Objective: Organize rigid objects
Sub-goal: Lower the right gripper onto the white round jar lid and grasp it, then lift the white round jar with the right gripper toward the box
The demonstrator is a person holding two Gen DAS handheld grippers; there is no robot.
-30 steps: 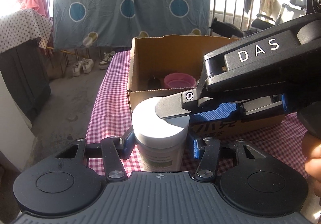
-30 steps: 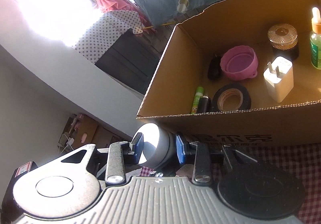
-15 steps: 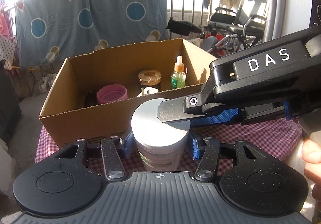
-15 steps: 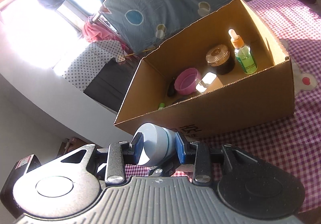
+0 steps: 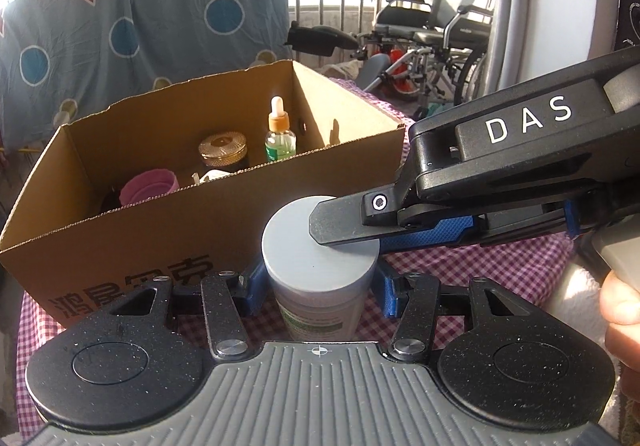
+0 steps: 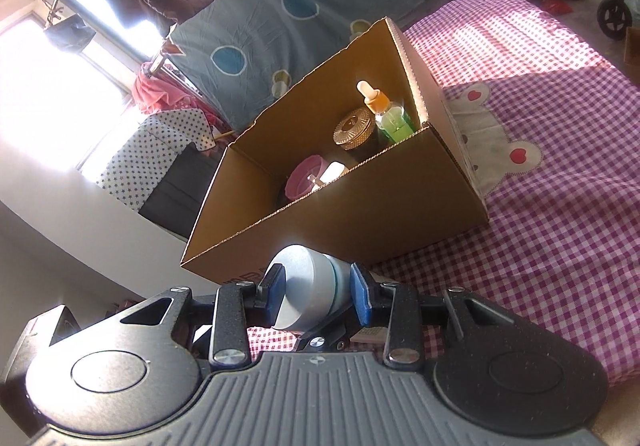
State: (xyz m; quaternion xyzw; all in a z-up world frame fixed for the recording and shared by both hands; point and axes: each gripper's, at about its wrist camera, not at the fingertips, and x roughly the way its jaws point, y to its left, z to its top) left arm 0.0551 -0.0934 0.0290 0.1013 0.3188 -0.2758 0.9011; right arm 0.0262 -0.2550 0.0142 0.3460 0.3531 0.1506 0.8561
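Note:
A white jar with a grey lid (image 5: 320, 258) stands in front of the cardboard box (image 5: 168, 242). My left gripper (image 5: 318, 286) is shut on the jar's body. My right gripper (image 6: 318, 288) is shut on the jar's lid (image 6: 304, 286), reaching in from the right in the left wrist view (image 5: 348, 222). The box (image 6: 400, 206) holds a green dropper bottle (image 5: 280, 138), a gold-lidded jar (image 5: 223, 146), a pink cup (image 5: 149, 186) and a white charger (image 5: 212, 176).
The box sits on a purple checked tablecloth (image 6: 560, 206). A blue sheet with circles (image 5: 120, 26) hangs behind the table. A wheelchair (image 5: 440, 46) stands at the back right. The table's left edge drops off beside the box.
Both grippers have swung to the right and back with the jar, so the box now shows further off and more of its right end and the tablecloth is in view.

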